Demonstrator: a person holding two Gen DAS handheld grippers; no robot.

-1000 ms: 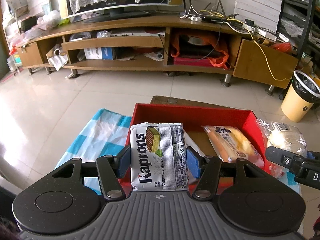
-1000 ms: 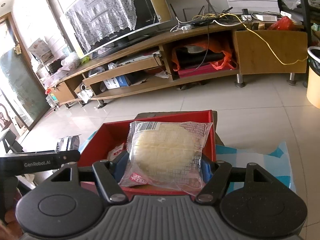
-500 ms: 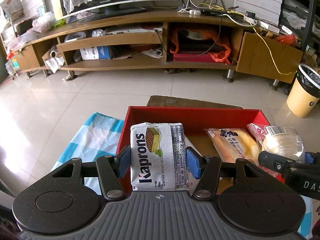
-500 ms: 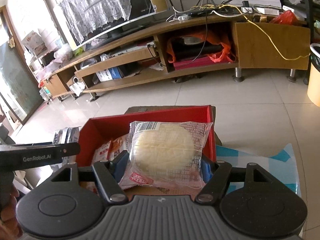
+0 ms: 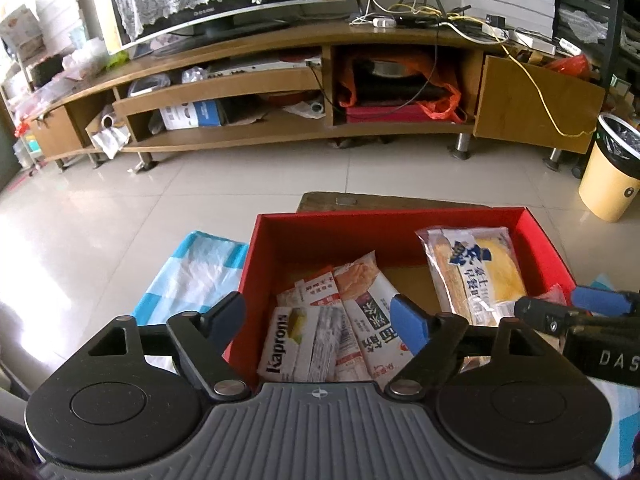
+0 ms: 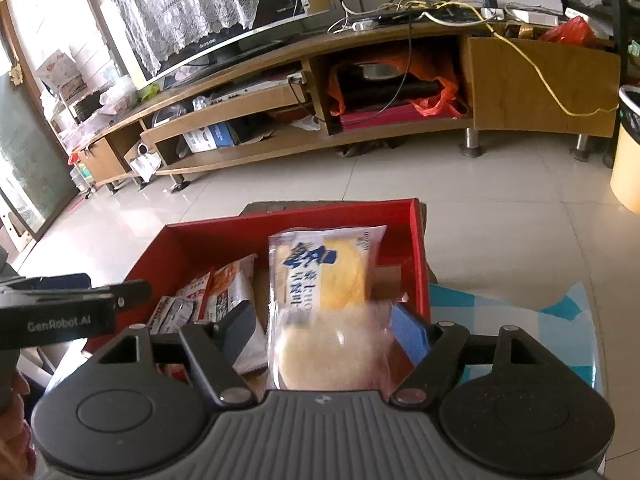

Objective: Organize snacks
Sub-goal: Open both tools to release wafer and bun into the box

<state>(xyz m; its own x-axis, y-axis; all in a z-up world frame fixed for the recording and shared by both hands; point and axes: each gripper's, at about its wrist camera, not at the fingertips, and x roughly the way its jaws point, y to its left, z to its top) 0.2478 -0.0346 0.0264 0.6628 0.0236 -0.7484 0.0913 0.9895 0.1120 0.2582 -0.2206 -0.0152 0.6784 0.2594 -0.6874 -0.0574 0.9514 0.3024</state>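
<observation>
Snacks released into the red box, both of your grippers over it.
Your left gripper has just been opening; the Kaprons pack lies loose below. Your right gripper has just been opening too; the blurred round bread packet sits between its pads, unpressed, against the yellow cake packet.

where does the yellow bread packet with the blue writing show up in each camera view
Left wrist view: yellow bread packet lies at right inside the red box, beyond the left tool.
Right wrist view: the packet sits centre, just beyond the right tool.
Shared landmark: the red box's far wall.
</observation>
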